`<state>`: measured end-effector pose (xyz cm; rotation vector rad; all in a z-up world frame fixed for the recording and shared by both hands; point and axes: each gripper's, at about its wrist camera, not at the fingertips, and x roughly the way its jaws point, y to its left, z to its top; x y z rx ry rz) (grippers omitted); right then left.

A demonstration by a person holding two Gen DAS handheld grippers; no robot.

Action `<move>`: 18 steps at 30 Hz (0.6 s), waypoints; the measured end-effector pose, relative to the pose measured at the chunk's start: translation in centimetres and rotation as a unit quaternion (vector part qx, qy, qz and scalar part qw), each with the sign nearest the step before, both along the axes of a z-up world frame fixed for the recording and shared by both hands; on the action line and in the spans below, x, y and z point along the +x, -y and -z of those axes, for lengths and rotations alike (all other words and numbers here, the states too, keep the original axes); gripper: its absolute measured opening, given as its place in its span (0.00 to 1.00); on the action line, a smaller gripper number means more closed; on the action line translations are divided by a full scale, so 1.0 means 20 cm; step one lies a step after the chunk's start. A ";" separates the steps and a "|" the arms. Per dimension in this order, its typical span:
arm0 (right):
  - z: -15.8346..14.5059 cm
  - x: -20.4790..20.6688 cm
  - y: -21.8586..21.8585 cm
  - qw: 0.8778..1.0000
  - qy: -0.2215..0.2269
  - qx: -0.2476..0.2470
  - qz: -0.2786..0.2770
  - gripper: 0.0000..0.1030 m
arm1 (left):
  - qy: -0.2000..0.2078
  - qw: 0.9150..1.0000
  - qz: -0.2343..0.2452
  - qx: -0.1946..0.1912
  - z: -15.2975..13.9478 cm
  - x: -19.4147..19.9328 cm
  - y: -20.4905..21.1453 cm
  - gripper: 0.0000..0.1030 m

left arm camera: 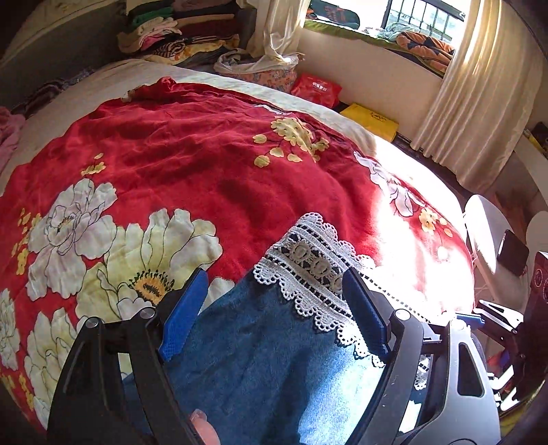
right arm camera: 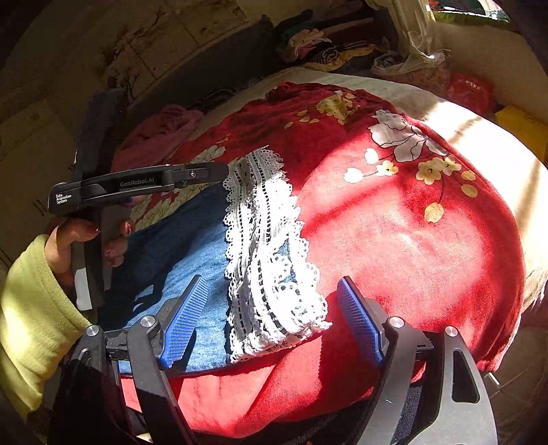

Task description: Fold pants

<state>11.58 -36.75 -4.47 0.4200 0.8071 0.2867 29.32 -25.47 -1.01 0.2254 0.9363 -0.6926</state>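
Blue denim pants (left arm camera: 260,356) with white lace hems (left arm camera: 308,270) lie on a red floral bedspread (left arm camera: 191,157). My left gripper (left arm camera: 274,308) is open, its blue pads either side of the denim just short of the lace, above the cloth. In the right wrist view the pants (right arm camera: 191,260) lie with the lace hems (right arm camera: 270,260) stacked side by side. My right gripper (right arm camera: 274,318) is open over the near lace edge. The left gripper's body (right arm camera: 137,186) shows at left, held by a hand in a yellow-green sleeve (right arm camera: 30,308).
A pile of folded clothes (left arm camera: 171,30) sits past the bed's head. A pink garment (right arm camera: 161,133) lies at the far side. A red bag (left arm camera: 316,89) and a yellow bag (left arm camera: 371,119) lie by the wall. Curtains (left arm camera: 479,102) hang at right.
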 end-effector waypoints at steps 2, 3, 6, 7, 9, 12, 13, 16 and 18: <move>0.01 0.01 0.01 1.000 0.001 0.012 -0.004 0.60 | -0.012 1.000 0.006 -0.001 0.03 0.05 0.02 0.69; 0.02 0.01 0.01 1.000 -0.001 0.019 -0.008 0.50 | -0.023 1.000 0.007 -0.007 0.04 0.08 0.02 0.67; 0.02 0.01 0.01 1.000 0.001 0.025 -0.018 0.47 | -0.048 0.998 0.018 -0.024 0.08 0.14 0.04 0.53; 0.02 0.02 0.01 0.999 0.001 0.026 -0.020 0.47 | -0.056 0.998 0.027 -0.029 0.09 0.15 0.06 0.46; 0.03 0.03 0.02 0.999 -0.004 0.030 -0.020 0.47 | -0.067 0.996 0.045 -0.035 0.11 0.15 0.08 0.45; 0.05 0.04 0.02 0.999 -0.007 0.033 -0.021 0.47 | -0.079 0.995 0.054 -0.026 0.15 0.15 0.12 0.45; 0.05 0.04 0.01 0.999 -0.007 0.033 -0.023 0.47 | -0.082 0.995 0.053 -0.027 0.16 0.16 0.12 0.45; 0.05 0.06 0.01 0.999 -0.014 0.029 -0.028 0.47 | -0.095 0.994 0.043 -0.038 0.17 0.17 0.12 0.41; 0.05 0.06 0.00 0.999 -0.016 0.024 -0.028 0.47 | -0.100 0.993 0.042 -0.042 0.17 0.16 0.13 0.33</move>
